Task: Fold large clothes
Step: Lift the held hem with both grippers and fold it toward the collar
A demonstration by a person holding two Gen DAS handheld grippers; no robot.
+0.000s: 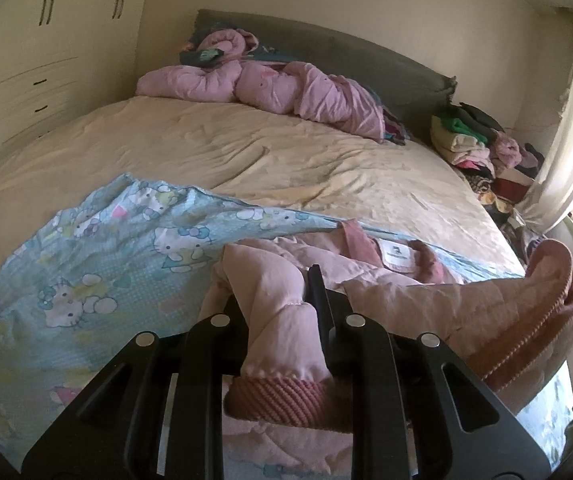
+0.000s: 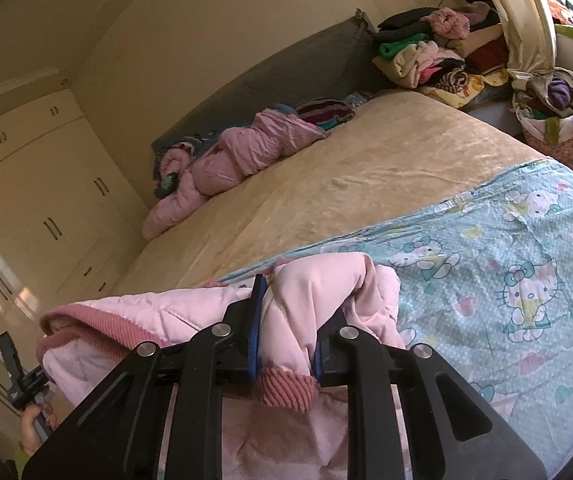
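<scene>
A pale pink quilted jacket with ribbed rose cuffs (image 1: pixel 278 320) is gripped by the left gripper (image 1: pixel 274 300) and the right gripper (image 2: pixel 286 320), fingers narrowed on its padding. It is held over a light blue cartoon-cat sheet (image 2: pixel 486 264) spread on a wide bed with a cream cover (image 1: pixel 206 148). Cream built-in wardrobes (image 1: pixel 38 60) line the wall.

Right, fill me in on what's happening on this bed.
A person is folding a pink padded jacket with two handheld grippers. The left gripper and the right gripper are each shut on a bunch of it near a ribbed cuff, holding it over a cartoon-cat blanket spread on the bed.
</scene>
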